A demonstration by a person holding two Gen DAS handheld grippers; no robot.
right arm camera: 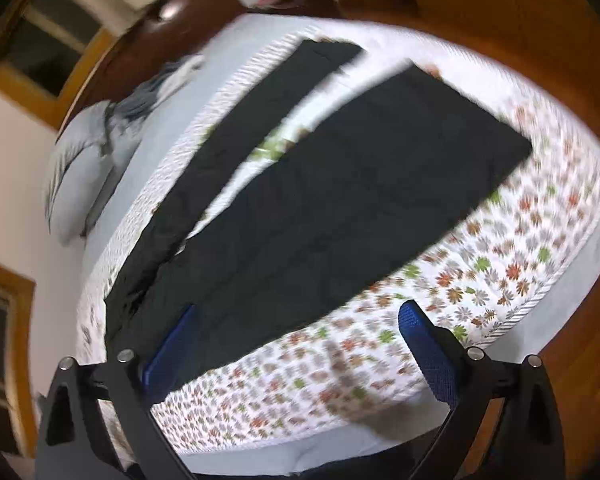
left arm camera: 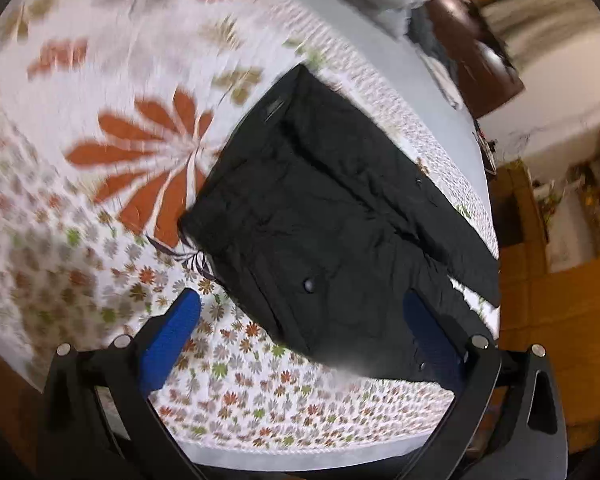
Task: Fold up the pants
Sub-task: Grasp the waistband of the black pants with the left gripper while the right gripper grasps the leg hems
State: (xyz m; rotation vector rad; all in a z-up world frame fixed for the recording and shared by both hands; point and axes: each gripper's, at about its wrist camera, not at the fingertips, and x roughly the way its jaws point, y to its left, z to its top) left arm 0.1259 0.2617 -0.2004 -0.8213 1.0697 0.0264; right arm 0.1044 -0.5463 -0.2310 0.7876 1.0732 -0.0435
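Filling most of both views, the bed carries a white spread printed with small flowers and one big orange bloom at left centre of the left wrist view; a plain pale border runs along its edges. Wooden floor shows beyond the bed's upper right edge in the right wrist view, and a grey pillow lies at middle left there (both views are blurred). The black pants lie flat on the spread, waist toward upper centre of the left view, the two legs parted with a strip of spread between them, their hems near the bed's far edge at the top of the right view. Open spread lies to lower right of the legs. The left claw hangs above the pants, spread wide. The right claw is likewise spread, empty, its left finger over a leg.
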